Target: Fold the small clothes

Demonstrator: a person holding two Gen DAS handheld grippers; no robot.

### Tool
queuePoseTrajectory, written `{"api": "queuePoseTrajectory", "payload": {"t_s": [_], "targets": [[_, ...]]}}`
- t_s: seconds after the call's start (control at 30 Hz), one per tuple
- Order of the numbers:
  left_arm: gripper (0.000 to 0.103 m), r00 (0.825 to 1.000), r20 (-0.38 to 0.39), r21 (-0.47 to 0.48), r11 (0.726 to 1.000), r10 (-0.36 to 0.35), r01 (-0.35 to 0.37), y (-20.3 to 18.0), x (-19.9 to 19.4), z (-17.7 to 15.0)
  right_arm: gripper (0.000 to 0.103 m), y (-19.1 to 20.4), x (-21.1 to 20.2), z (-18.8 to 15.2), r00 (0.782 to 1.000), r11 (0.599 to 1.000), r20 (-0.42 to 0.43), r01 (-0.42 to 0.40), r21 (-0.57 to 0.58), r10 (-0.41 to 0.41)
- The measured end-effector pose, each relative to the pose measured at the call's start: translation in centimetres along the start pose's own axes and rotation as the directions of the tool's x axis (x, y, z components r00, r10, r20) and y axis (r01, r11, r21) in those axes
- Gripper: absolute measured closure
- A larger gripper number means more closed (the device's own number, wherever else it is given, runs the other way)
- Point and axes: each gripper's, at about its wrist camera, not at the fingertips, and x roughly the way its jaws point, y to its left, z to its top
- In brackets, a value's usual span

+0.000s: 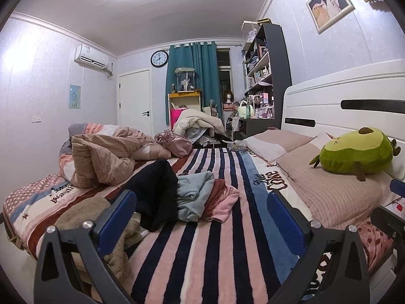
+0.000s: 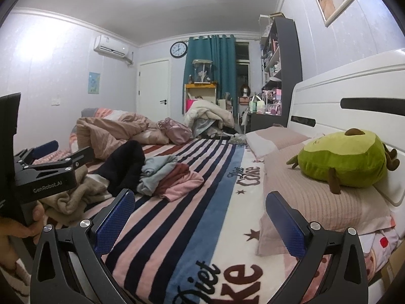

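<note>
Both tools hovered above the bed (image 1: 222, 240), and neither held anything. The left gripper (image 1: 202, 217) stood with its blue-padded fingers (image 1: 117, 217) spread wide apart, nothing between them but striped blanket. The right gripper (image 2: 200, 217) was likewise spread wide, its fingers (image 2: 115, 217) framing bare blanket. In the right wrist view the left gripper (image 2: 62, 152) appeared at the far left, held in the person's left hand (image 2: 15, 230), its two fingers apart.

The small clothes lay in a loose, unfolded heap on the blanket, toward the foot-side edge of the bed and ahead of both tools. A black garment (image 1: 154, 192) was bunched highest, with a pale blue garment (image 1: 195, 192) crumpled just beside it, touching. A dark red piece (image 1: 219, 190) and a pink garment (image 1: 224, 205) lay against the blue one on the headboard side. A beige knitted garment (image 1: 83, 215) sprawled at the near end of the heap, partly hidden behind the left tool's finger.

Along the headboard edge sat two pillows (image 1: 336, 195) with a green plush toy (image 1: 354, 154) on the nearer one. A rumpled quilt (image 1: 101, 157) was piled at the far foot-side corner.
</note>
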Motion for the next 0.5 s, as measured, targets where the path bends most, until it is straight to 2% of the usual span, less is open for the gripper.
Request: {"api": "queuePoseTrajectory", "payload": {"t_s": [0.27, 0.37, 0.5], "targets": [[0.001, 1.000, -0.001, 0.006, 1.000, -0.009, 0.009, -0.35, 0.02, -0.18, 0.000, -0.10, 0.25, -0.12, 1.000, 1.000, -0.013, 0.012, 0.008, -0.012], [0.001, 1.000, -0.003, 0.008, 1.000, 0.008, -0.008, -0.35, 0.16, -0.24, 0.000, -0.11, 0.38, -0.15, 1.000, 1.000, -0.019, 0.012, 0.011, -0.012], [0.001, 1.000, -0.029, -0.001, 1.000, -0.007, 0.007, -0.12, 0.57, -0.38, 0.000, -0.22, 0.61, -0.22, 0.999, 1.000, -0.031, 0.008, 0.019, -0.007]]}}
